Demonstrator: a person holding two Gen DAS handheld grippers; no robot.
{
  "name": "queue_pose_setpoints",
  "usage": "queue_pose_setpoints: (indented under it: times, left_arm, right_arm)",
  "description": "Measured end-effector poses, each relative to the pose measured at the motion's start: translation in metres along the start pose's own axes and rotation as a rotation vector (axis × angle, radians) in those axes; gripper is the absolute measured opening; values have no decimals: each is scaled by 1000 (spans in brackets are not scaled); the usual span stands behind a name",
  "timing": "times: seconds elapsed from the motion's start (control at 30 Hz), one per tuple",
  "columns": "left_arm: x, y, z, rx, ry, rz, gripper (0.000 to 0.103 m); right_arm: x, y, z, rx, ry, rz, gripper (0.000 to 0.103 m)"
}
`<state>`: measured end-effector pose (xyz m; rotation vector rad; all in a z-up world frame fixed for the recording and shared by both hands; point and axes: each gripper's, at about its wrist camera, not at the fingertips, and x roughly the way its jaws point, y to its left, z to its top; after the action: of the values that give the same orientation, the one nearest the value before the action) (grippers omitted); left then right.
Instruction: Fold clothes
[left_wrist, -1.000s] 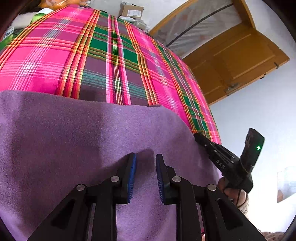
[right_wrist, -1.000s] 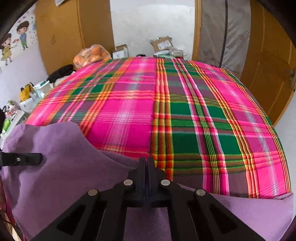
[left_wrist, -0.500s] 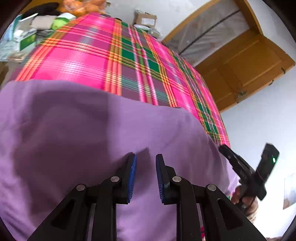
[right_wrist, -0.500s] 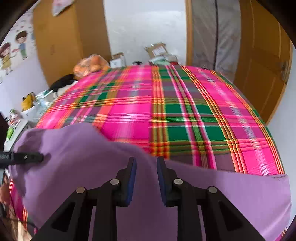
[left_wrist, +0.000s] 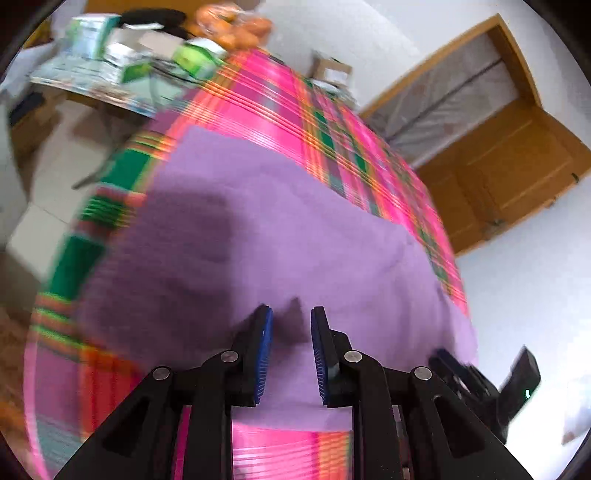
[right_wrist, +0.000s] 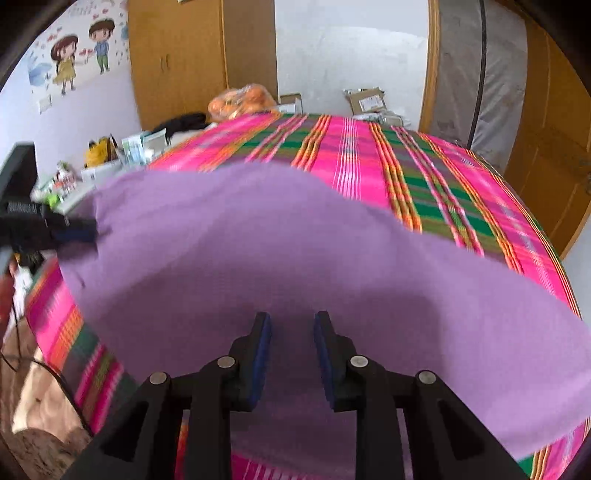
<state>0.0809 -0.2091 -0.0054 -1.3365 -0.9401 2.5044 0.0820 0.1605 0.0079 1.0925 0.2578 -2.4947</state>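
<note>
A purple garment (left_wrist: 280, 236) lies spread flat on the near part of a bed with a pink, green and orange plaid cover (left_wrist: 280, 107). My left gripper (left_wrist: 291, 325) hovers over the garment's near edge, open, with nothing between its blue pads. My right gripper (right_wrist: 291, 328) is also open and empty above the purple garment (right_wrist: 295, 251), near its front edge. The right gripper (left_wrist: 480, 380) shows at the lower right of the left wrist view. The left gripper (right_wrist: 48, 225) shows at the garment's left corner in the right wrist view.
A cluttered side table (left_wrist: 122, 66) with boxes stands left of the bed. An orange bag (right_wrist: 240, 101) and cardboard boxes (right_wrist: 369, 99) sit beyond the bed's far end. Wooden doors (left_wrist: 517, 162) line the right wall. The plaid cover (right_wrist: 424, 166) beyond the garment is bare.
The right gripper went from shut on the purple cloth to open and let it go. Both grippers pulled back and swung, so more of the garment and bed edge shows. The left view is motion-blurred.
</note>
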Motion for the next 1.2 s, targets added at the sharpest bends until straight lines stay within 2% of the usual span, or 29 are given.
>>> queue_pose_setpoints:
  times: [0.13, 0.23, 0.37, 0.5, 0.6, 0.63, 0.87, 1.03, 1.2]
  left_arm:
    - [-15, 25, 4, -75, -59, 20, 22]
    - [-23, 34, 4, -91, -76, -6, 21]
    - [-36, 41, 4, -93, -111, -2, 20]
    - [-47, 51, 13, -137, -146, 13, 22]
    - [-50, 56, 26, -154, -154, 46, 32]
    - [-49, 58, 31, -156, -151, 46, 36]
    - [-26, 73, 63, -224, -55, -60, 39]
    - [-4, 70, 74, -203, 26, -86, 39]
    - [10, 64, 89, -203, 66, -102, 39]
  right_arm:
    - [-6, 10, -8, -6, -14, -28, 26]
    - [-5, 14, -7, -2, -11, -34, 26]
    - [-7, 25, -4, -13, -16, -3, 26]
    - [-5, 40, 2, -46, -26, 23, 26]
    - [-4, 49, 5, -64, -32, 41, 26]
    - [-3, 52, 6, -68, -31, 43, 26]
    - [2, 54, 9, -56, -26, 46, 26]
    - [6, 57, 13, -58, -22, 42, 26]
    - [10, 60, 15, -62, -17, 40, 29]
